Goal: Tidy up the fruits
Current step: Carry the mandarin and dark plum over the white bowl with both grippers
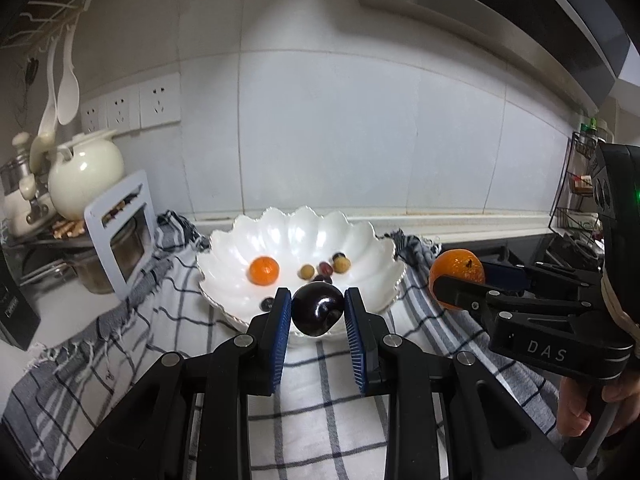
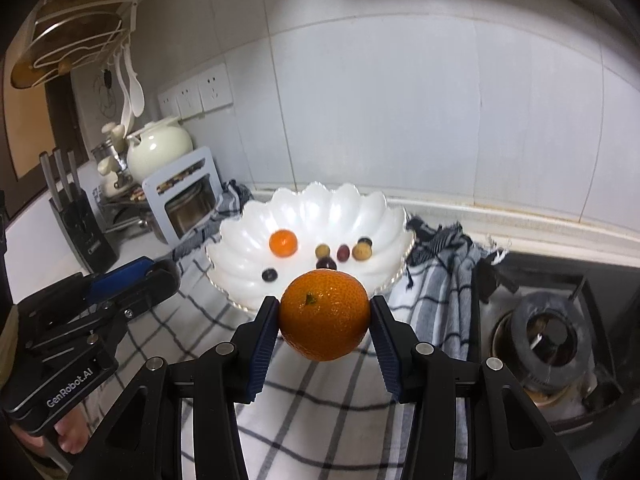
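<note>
A white scalloped bowl (image 1: 360,236) stands on a checked cloth; it also shows in the right wrist view (image 2: 376,216). It holds a small orange (image 1: 264,269), also in the right wrist view (image 2: 283,243), and several small dark and yellowish fruits (image 1: 325,267). My left gripper (image 1: 318,310) is shut on a dark plum (image 1: 318,309) just above the bowl's near rim. My right gripper (image 2: 324,316) is shut on a large orange (image 2: 324,315), held in front of the bowl; it shows right of the bowl in the left wrist view (image 1: 456,266).
A cream teapot (image 1: 86,174), a white-framed jar rack (image 1: 120,232) and hanging spoons stand at the left. A knife block (image 2: 80,220) is further left. A gas burner (image 2: 548,344) lies to the right. The checked cloth (image 1: 320,408) covers the counter.
</note>
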Available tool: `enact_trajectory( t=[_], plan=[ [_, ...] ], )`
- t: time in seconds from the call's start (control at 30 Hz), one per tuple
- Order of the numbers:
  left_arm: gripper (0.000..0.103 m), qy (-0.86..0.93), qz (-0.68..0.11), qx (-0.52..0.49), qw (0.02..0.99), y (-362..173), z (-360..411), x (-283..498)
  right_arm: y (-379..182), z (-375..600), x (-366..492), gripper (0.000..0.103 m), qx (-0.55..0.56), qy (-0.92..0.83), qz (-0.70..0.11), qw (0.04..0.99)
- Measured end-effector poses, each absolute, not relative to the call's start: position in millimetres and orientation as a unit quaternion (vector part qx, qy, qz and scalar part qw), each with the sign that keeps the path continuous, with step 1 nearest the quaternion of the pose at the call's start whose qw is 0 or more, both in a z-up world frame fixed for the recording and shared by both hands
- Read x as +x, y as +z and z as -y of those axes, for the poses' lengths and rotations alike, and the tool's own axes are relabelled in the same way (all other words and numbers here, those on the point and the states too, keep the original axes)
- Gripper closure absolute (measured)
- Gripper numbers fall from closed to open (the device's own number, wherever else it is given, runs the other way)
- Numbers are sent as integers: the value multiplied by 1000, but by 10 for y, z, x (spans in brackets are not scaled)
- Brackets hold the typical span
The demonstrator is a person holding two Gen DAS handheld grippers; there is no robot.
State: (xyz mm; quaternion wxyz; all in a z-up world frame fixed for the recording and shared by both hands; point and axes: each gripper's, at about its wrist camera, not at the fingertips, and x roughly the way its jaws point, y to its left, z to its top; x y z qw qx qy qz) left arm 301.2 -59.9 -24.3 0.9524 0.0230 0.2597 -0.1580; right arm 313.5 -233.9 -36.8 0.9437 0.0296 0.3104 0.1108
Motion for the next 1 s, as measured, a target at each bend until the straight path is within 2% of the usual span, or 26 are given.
enact_trajectory(
  t=[0.47,1.0],
  plan=[
    [75,-139,-222,33,964,8,548,3234,-153,2251,3351,56,18,110,-275,955],
    [75,-152,-271,19,950,-91,577,3816,-312,2194,3910,56,20,100,-310,945]
  ],
)
